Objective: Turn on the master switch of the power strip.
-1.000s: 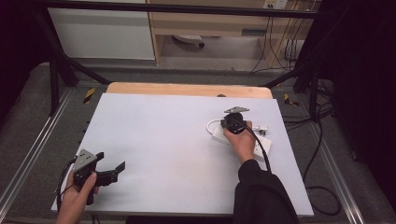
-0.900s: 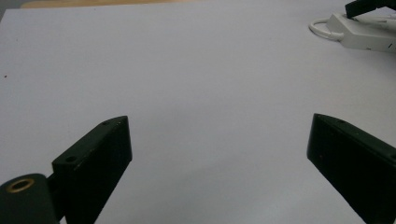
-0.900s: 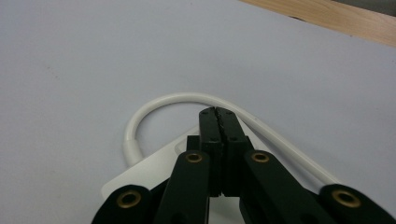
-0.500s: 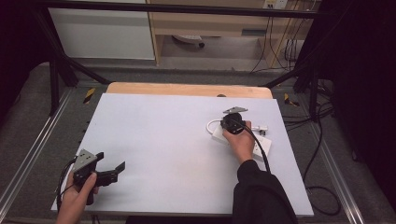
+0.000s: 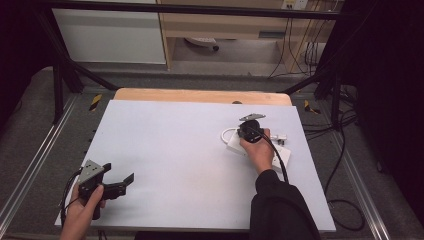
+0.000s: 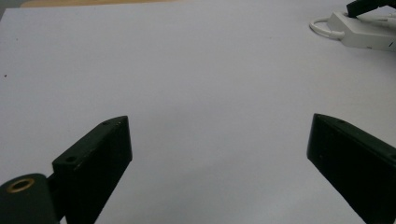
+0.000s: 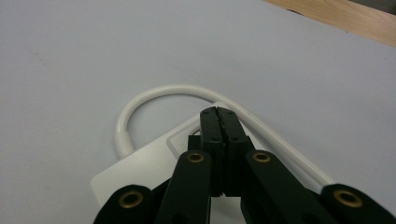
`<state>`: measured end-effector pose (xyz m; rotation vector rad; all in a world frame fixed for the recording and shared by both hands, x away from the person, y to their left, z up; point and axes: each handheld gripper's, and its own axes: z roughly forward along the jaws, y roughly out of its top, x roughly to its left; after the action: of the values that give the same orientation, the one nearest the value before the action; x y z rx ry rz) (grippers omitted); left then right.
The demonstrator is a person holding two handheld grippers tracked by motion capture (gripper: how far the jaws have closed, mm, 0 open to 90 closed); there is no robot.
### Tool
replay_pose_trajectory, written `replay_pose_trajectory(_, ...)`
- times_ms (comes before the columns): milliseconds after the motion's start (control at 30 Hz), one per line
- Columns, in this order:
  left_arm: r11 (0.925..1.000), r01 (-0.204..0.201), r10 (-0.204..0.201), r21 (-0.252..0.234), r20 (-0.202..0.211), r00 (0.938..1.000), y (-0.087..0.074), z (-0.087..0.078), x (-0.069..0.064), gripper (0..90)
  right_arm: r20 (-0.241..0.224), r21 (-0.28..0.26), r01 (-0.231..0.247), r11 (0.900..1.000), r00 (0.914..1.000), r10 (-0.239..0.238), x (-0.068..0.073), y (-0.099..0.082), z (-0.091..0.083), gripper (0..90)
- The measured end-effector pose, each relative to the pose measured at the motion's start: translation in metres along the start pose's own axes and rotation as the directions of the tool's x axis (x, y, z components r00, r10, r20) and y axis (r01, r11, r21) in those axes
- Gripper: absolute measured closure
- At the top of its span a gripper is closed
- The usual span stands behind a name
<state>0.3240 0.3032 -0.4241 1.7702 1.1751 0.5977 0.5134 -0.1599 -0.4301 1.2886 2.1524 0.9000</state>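
Jaws pressed together, our right gripper is touching the white power strip. Our left gripper is waiting wide apart on the desk; we are judging the work barely begun.

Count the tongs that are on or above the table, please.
2. The left tongs are held open near the table's front left corner. The right tongs are closed, tips down on the white power strip at the right side.

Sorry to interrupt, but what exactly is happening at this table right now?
A person holds a gripper in each hand. The right gripper, jaws closed together, is down on a white power strip with a looping white cable. The left gripper waits open over bare table near the front left corner.
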Motion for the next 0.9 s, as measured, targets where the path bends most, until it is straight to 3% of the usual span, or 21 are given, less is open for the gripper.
replay_pose_trajectory(300,1.0,-0.003,0.003,0.003,-0.001,1.0,-0.0002,0.0002,0.0,6.6,0.018,0.025,0.015,0.9996,0.9997,-0.015,0.0028,0.0034,0.0002,90.0)
replay_pose_trajectory(500,1.0,0.004,-0.004,-0.001,-0.001,1.0,-0.0002,-0.0003,0.0008,6.6,-0.035,0.002,-0.036,0.9994,0.9987,0.036,0.0001,0.0029,0.0025,90.0)
replay_pose_trajectory(600,1.0,0.005,-0.005,0.003,-0.006,1.0,-0.0006,-0.0008,0.0015,6.7,-0.003,0.022,-0.006,0.9997,1.0,0.006,0.0018,0.0067,0.0039,90.0)
replay_pose_trajectory(667,1.0,0.005,-0.005,-0.002,-0.003,1.0,-0.0008,-0.0017,0.0022,6.7,-0.023,0.033,-0.009,0.9994,0.9997,0.009,-0.0028,0.0069,0.0028,90.0)
replay_pose_trajectory(900,1.0,0.004,-0.004,0.002,0.001,1.0,-0.0004,-0.0004,0.0014,6.8,-0.012,0.025,0.005,0.9997,0.9999,-0.005,-0.0012,0.0057,0.0025,90.0)
